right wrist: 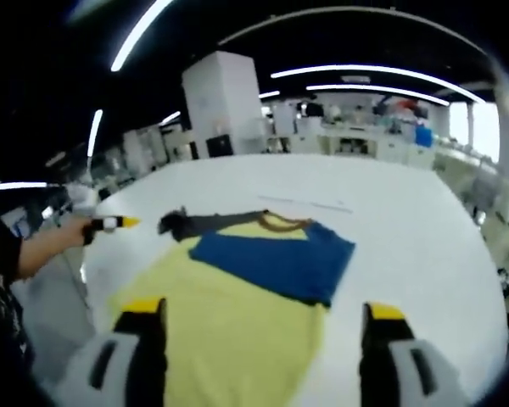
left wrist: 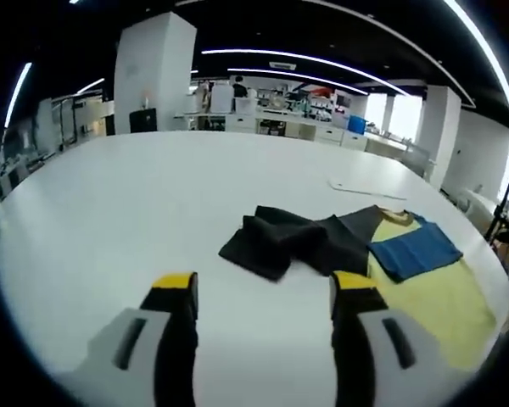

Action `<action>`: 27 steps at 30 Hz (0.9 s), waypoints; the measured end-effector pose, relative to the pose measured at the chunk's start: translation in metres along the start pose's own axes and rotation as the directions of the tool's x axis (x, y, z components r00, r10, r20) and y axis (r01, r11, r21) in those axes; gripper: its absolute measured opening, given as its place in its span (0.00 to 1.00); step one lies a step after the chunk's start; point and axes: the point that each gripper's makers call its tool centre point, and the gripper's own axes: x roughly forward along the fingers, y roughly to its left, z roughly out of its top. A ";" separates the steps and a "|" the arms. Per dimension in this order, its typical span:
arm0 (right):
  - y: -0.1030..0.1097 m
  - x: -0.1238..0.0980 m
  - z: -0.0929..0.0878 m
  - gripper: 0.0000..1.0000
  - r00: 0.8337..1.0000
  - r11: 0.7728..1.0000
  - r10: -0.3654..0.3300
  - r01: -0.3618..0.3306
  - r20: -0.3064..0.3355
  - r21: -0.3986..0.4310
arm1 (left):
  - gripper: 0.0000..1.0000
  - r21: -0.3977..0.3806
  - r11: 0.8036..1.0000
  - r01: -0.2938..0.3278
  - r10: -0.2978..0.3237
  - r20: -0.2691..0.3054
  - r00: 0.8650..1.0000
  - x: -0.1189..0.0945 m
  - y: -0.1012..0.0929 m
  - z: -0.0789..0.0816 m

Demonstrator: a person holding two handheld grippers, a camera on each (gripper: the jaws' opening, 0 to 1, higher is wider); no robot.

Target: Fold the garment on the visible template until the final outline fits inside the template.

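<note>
The left tool (left wrist: 263, 297) is held released above the white tabletop (left wrist: 153, 203), the crumpled dark garment (left wrist: 293, 242) lying at 12 o'clock. A yellow-and-blue garment (right wrist: 263, 280) is seen between the released right tool (right wrist: 263, 318) jaws.

No text, label, brand, number or sign can be read in either view. The garments on the white table carry no legible print, and the distant shelves, pillars and boxes in the background are too small and blurred for any lettering to be made out.
</note>
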 end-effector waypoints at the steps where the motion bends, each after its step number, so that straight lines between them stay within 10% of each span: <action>1: 0.000 0.000 0.000 0.97 1.000 1.000 0.000 0.000 -0.001 -0.005 | 0.58 0.002 1.000 -0.002 0.002 0.000 1.000 0.003 0.001 0.000; 27: -0.015 0.000 -0.018 0.91 0.996 0.993 -0.074 0.069 -0.057 -0.092 | 0.35 -0.020 0.996 -0.088 0.088 -0.024 0.996 0.063 0.008 -0.023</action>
